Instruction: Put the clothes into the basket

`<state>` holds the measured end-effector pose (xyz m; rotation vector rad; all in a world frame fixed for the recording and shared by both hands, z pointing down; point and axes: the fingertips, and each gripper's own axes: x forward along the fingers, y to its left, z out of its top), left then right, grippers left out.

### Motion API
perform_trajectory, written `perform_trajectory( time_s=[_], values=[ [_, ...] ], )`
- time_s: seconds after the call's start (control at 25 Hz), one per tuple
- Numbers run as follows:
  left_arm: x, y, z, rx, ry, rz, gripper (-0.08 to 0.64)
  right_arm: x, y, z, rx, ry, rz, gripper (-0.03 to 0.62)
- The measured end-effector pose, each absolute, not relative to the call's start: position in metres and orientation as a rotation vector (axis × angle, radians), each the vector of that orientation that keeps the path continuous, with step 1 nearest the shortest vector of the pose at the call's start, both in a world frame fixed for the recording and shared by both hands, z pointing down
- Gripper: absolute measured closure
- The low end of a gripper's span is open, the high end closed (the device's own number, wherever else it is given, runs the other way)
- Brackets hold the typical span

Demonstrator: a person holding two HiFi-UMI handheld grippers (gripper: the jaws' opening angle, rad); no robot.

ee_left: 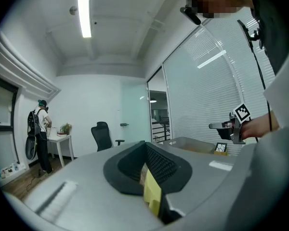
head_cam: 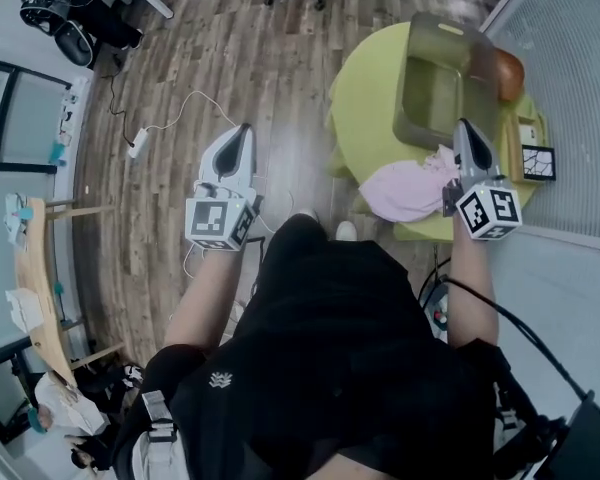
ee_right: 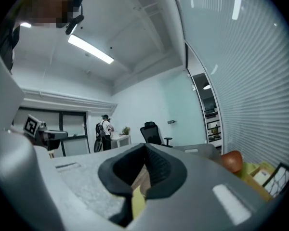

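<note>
Fingers (ee_right: 161, 167) of the right gripper (head_cam: 464, 130) are pressed together on nothing, and the left gripper (head_cam: 242, 133) is likewise closed and empty. Pink clothes (head_cam: 405, 190) lie on the worktop (head_cam: 365, 88) just beside the basket (head_cam: 442, 78), which looks empty. Judging by this, nothing has gone in yet.

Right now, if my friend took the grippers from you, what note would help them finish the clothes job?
Left gripper: shut, empty, out over the floor.
Right gripper: shut, empty, above the green table, beside the pink clothes.
Pink clothes: heaped at the table's near edge, in front of the basket, not in it.
Done: nothing yet.
Left: grab the clothes and drop them in the basket.
</note>
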<state>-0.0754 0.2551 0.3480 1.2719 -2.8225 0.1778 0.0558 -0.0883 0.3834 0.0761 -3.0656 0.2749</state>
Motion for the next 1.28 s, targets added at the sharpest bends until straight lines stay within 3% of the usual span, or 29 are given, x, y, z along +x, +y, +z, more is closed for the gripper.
perform_trajectory(
  time_s=[0.12, 0.76, 1.04, 1.28],
  values=[
    [-0.102, 0.238, 0.347, 1.343, -2.781, 0.182, 0.554, 0.051, -0.091, 0.381, 0.131, -3.04, 0.135, 0.592],
    [-0.256, 0.048, 0.355, 1.996, -2.394, 0.136, 0.554, 0.04, -0.166, 0.388, 0.855, -2.892, 0.21, 0.592],
    [-0.28, -0.043, 0.368, 2.299, -2.094, 0.111, 0.554, 0.067, -0.176, 0.388, 1.276, -2.729, 0.231, 0.592],
    [-0.255, -0.088, 0.36, 2.453, -1.938, 0.007, 0.554, 0.107, -0.157, 0.388, 1.418, -2.559, 0.151, 0.592]
  ],
)
